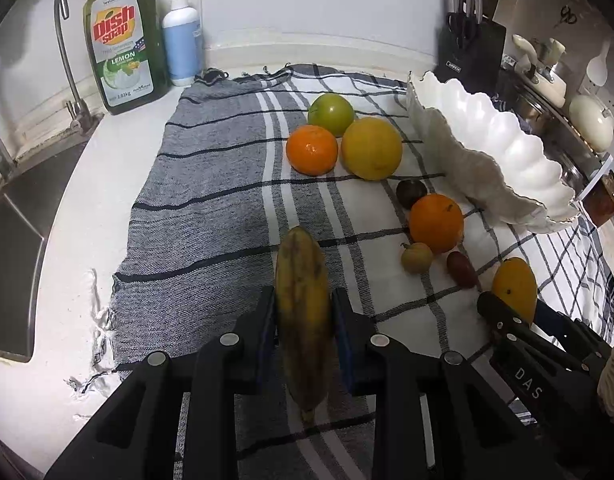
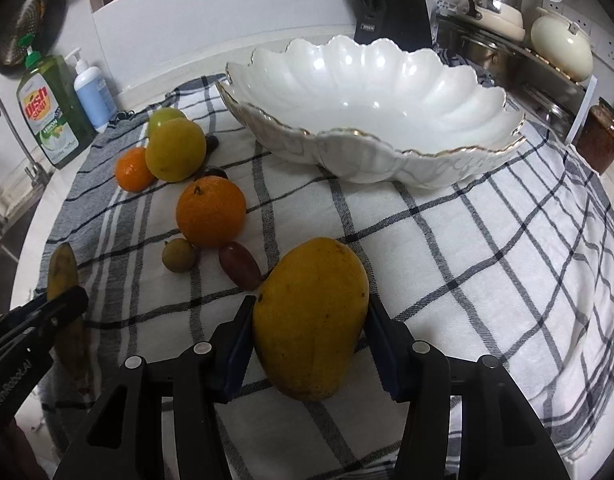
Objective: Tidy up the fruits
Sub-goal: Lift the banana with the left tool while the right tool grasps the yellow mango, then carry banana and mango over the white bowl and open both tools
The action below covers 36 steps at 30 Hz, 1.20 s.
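My left gripper [image 1: 303, 312] is shut on a spotted banana [image 1: 303, 304], held lengthwise between the pads; it also shows in the right wrist view [image 2: 63, 272]. My right gripper [image 2: 309, 328] is shut on a yellow mango [image 2: 311, 316], which also shows in the left wrist view [image 1: 515, 286]. A white scalloped bowl [image 2: 387, 152] stands empty on the checked cloth [image 2: 487, 280]. Loose on the cloth lie two oranges [image 1: 312, 150] [image 1: 436, 223], a yellow round fruit [image 1: 371, 148], a green apple [image 1: 331, 114] and small dark and red fruits [image 1: 461, 269].
A dish soap bottle [image 1: 125, 44] and a pump bottle [image 1: 181, 40] stand at the back left by the sink [image 1: 15, 240] and tap. A knife block [image 1: 471, 52] and pots [image 2: 559, 44] on a rack stand behind the bowl. A jar [image 2: 599, 140] stands at right.
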Tool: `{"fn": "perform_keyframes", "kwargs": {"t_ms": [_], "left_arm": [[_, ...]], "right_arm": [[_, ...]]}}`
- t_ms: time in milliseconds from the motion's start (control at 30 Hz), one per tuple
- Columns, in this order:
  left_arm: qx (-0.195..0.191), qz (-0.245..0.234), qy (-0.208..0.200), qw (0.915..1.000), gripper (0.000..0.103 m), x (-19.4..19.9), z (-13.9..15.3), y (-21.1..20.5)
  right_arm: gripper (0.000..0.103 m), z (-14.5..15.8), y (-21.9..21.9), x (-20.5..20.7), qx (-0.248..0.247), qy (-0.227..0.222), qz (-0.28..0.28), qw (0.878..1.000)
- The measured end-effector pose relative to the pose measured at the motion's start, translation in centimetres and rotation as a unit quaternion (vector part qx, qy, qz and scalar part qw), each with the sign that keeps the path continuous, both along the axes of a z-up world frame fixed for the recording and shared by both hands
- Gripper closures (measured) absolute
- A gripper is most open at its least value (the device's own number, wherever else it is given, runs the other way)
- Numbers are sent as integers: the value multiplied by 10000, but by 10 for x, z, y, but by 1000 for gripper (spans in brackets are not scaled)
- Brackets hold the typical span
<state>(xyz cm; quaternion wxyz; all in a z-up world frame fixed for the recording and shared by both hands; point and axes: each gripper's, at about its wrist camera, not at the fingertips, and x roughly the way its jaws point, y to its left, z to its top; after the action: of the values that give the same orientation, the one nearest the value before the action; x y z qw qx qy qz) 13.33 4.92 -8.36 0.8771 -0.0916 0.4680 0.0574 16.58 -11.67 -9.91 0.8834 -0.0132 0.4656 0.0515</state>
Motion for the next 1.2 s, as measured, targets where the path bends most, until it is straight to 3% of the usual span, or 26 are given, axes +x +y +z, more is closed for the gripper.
{"fn": "perform_keyframes", "kwargs": {"t_ms": [700, 1200], "left_arm": [[77, -439, -426, 9981, 76, 2, 44, -40], [120, -873, -796, 9929, 76, 27, 77, -70]], "right_arm": [[50, 53, -38, -17, 185, -590, -269, 9977], [50, 85, -65, -8, 190, -1006, -516, 9934]]}}
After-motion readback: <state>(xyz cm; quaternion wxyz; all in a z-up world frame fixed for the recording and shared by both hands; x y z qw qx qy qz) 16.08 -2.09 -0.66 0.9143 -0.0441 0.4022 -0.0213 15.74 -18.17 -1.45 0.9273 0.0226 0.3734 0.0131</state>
